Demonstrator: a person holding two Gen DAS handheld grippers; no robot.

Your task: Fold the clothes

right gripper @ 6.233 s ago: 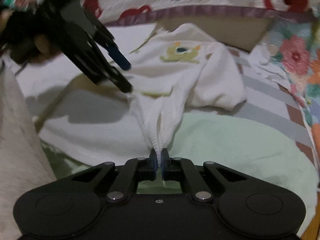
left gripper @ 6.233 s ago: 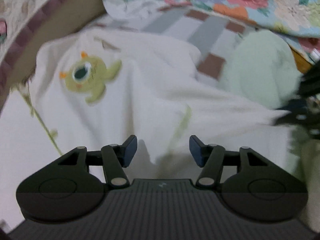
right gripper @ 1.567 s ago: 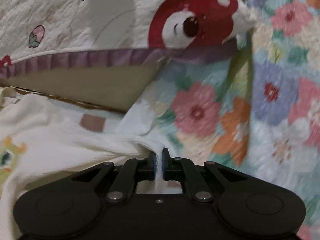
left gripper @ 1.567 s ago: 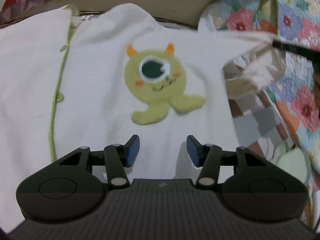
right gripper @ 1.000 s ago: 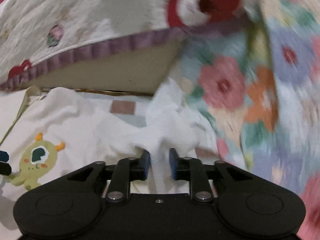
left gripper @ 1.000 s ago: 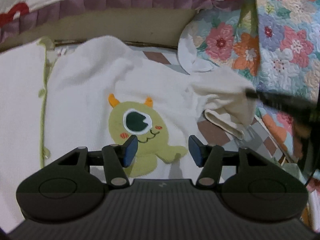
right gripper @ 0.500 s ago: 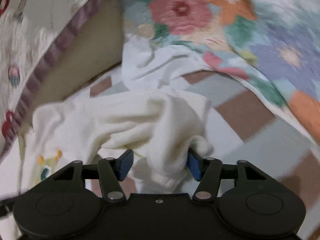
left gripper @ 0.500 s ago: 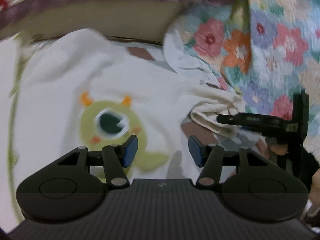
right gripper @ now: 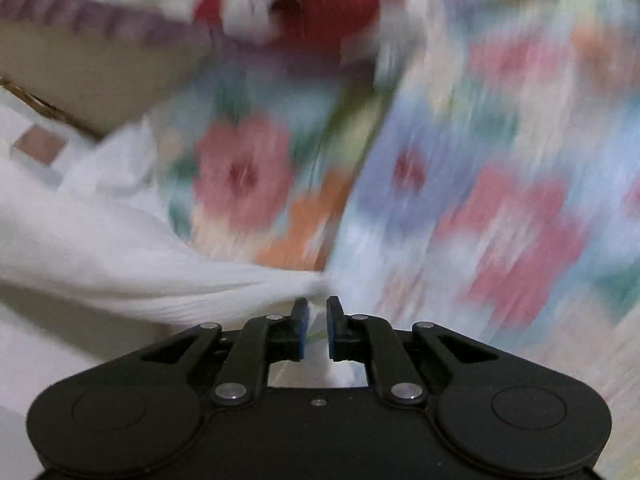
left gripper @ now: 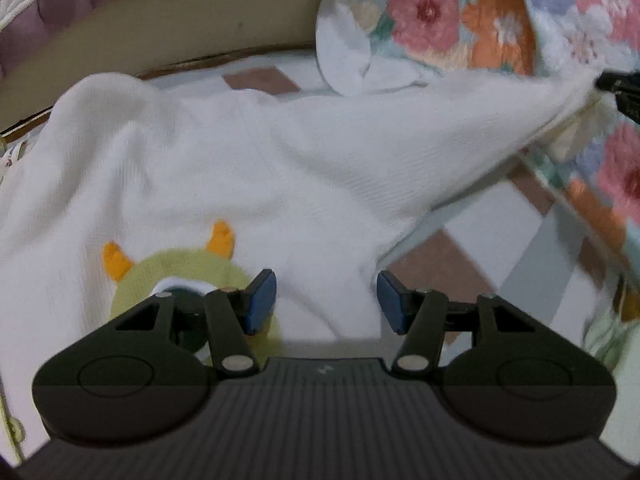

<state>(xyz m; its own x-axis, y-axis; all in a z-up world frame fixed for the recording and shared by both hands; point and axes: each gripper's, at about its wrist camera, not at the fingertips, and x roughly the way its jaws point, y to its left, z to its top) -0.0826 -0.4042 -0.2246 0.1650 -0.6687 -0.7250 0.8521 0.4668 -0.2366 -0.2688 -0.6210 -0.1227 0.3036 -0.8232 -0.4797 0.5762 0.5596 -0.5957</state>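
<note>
So the white baby top (left gripper: pixel 248 168) with the green monster patch (left gripper: pixel 180 276) is lying on a bed with a checked sheet (left gripper: pixel 432 256), chest side up, and one sleeve (left gripper: pixel 460 128) is getting stretched out sideways toward the floral quilt (left gripper: pixel 460 4). The right claw (right gripper: pixel 316 320) is pinching the cuff end of that sleeve, fingers nearly together with just the white fabric between them, and its camera is blurring a lot, so I'm guessing it's mid-swing. The left claw (left gripper: pixel 326 300) is hanging wide open just over the body of the top near the monster, holding nothing.

My read: this is the sleeve step, either pulling it flat or getting ready to bring it across the chest. Can't tell which from here. Whatever comes next, the body is looking like it needs pinning down so the whole top isn't sliding along, and the sleeve should be landing without bunching.
</note>
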